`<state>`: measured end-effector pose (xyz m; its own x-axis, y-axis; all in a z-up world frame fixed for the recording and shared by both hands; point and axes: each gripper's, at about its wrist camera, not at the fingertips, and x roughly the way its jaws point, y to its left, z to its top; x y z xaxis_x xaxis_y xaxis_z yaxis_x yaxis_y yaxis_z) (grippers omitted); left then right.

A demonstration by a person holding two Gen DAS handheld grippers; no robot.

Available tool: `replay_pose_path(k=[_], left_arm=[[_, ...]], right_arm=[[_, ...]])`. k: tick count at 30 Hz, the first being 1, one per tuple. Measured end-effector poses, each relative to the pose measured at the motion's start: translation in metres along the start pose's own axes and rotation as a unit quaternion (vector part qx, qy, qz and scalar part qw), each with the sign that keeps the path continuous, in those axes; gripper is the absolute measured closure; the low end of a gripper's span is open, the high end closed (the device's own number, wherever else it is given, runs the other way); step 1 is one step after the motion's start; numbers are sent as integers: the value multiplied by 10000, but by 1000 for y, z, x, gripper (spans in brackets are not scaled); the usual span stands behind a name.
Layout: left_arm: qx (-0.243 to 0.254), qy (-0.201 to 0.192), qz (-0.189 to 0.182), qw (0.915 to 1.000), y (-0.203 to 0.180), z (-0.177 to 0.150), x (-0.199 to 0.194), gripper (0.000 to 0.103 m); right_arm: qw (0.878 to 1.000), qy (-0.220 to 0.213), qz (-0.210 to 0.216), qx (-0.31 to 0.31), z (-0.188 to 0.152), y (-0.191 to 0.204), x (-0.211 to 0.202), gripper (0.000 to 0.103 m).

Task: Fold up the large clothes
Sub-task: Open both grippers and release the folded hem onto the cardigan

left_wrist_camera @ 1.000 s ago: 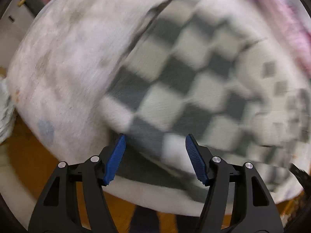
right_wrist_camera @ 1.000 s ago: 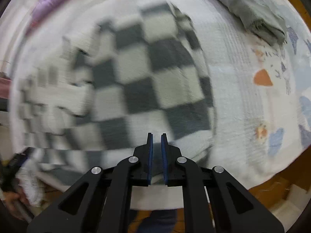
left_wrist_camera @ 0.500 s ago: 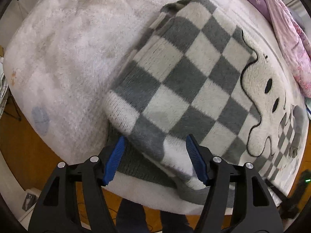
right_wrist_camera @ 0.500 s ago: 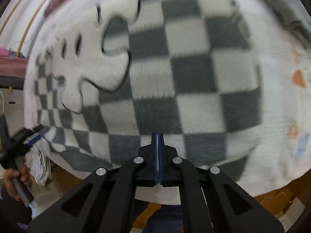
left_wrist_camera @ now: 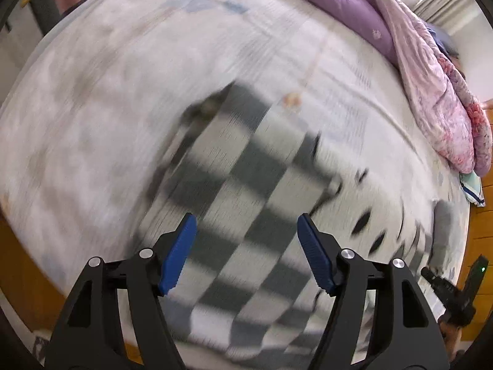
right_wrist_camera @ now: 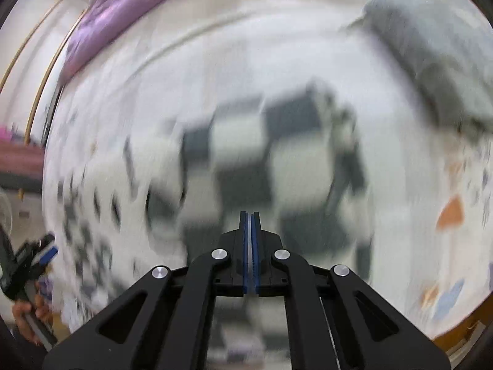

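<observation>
A grey-and-white checkered sweater (left_wrist_camera: 243, 203) lies on the bed's white blanket (left_wrist_camera: 101, 98); both views are motion-blurred. My left gripper (left_wrist_camera: 246, 225) is open, its blue pads apart above the sweater's near part, holding nothing. My right gripper (right_wrist_camera: 249, 215) is shut, its blue pads pressed together with nothing visible between them, above the sweater (right_wrist_camera: 262, 160). The left gripper also shows at the left edge of the right wrist view (right_wrist_camera: 40, 252), and the right gripper at the lower right of the left wrist view (left_wrist_camera: 450, 289).
A purple and pink quilt (left_wrist_camera: 400, 49) is bunched along the bed's far side. A folded grey garment (right_wrist_camera: 431, 49) lies at the right of the bed. Orange wooden floor (left_wrist_camera: 18, 271) shows beyond the bed's near edge.
Both grippers have pulled back and up from the sweater, which now looks smaller and farther away. The left stays open, the right stays shut. Both views are blurred by motion.
</observation>
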<state>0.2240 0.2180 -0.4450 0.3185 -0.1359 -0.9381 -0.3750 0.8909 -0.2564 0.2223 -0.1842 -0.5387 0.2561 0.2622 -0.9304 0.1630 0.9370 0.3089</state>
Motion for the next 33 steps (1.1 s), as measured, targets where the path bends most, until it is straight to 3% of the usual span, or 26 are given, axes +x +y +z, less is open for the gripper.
replay_pose_path(k=[4,5,7,9,16,18,19,21,26,28,33], left_arm=[[349,-146,-125,9992,-26,41,29,34],[386,-39,-135,9992,-30,51,44,34],[427,412,187,9981,-28,68,84,36],[486,649,425,9958,-25,80,109,43],[248,824,365,9956,-24,91,112,42],[463,594,171,9970,-24,80,88,40],[529,451,150,9975,-21,70,74,31],[452,289,57,9985,-12,46,54,27],[159,626,281,9975,31,-30,35,27],[22,836,324,9960,52,-56,34,27],[441,846,489,9942,61,-76,44,32]], right_arm=[[9999,108,13,9,45,-16,18,103],[9998,128,-82,-88,51,-17,23,103],[9994,261,-155,-193,55,-18,36,103],[9987,352,-222,-278,59,-21,48,103],[9970,370,-594,-339,62,-8,43,103],[9960,231,-692,-513,56,6,27,99],[9962,162,-620,-592,47,14,16,97],[9961,137,-563,-665,26,22,2,97],[9932,602,-919,-391,-36,-1,6,97],[9912,816,-1027,-180,-54,-22,20,103],[9898,877,-1126,-48,-58,-31,34,103]])
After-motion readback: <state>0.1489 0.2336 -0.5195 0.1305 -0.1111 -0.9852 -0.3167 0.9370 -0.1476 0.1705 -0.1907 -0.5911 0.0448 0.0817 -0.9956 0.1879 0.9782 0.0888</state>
